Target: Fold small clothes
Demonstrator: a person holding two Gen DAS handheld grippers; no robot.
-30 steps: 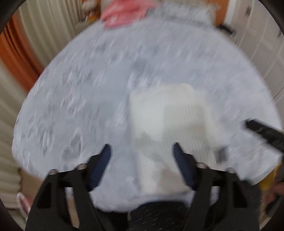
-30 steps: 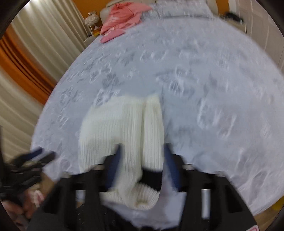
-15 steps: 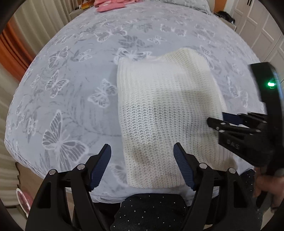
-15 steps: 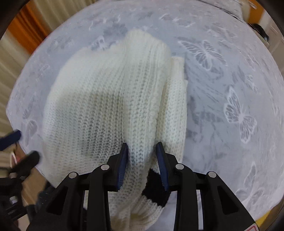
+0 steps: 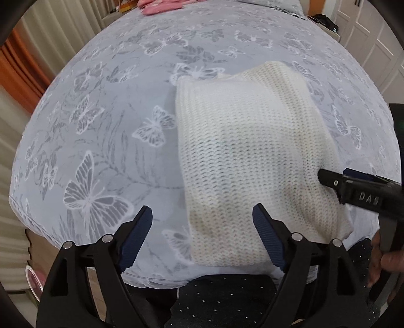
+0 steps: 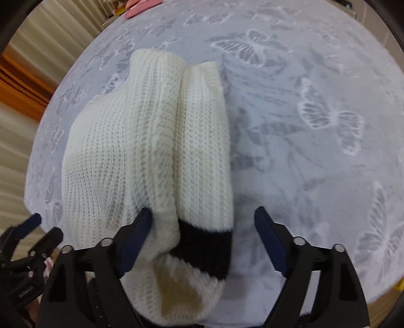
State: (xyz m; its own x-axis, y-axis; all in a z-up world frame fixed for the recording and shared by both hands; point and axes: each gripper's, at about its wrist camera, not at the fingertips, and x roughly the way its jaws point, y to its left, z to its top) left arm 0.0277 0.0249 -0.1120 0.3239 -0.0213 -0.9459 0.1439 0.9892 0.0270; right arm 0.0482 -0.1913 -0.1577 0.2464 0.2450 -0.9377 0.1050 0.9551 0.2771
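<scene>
A cream knit sweater [image 5: 247, 151] lies folded on the butterfly-print bed cover [image 5: 106, 131], near its front edge. My left gripper [image 5: 202, 219] hovers over the sweater's front left corner. Its jaws are opening, and the knit edge lies under the gap without being pinched. In the right wrist view the sweater [image 6: 141, 141] shows a folded sleeve with a black band [image 6: 204, 244]. My right gripper [image 6: 203, 219] is opening over that band; the knit lies loose between its fingers. Each gripper shows in the other's view: the right gripper [image 5: 353, 186] and the left gripper [image 6: 32, 227].
Pink clothes [image 5: 164, 5] lie at the far end of the bed. Curtains [image 5: 32, 50] hang on the left and white cupboard doors [image 5: 373, 45] stand on the right. A person's dark dotted garment [image 5: 222, 297] is just below the bed's front edge, with a hand [image 5: 386, 260] at the right.
My right gripper came down with the sweater, then opened and let go of the knit. My left gripper sank a little and its jaws stand wider.
</scene>
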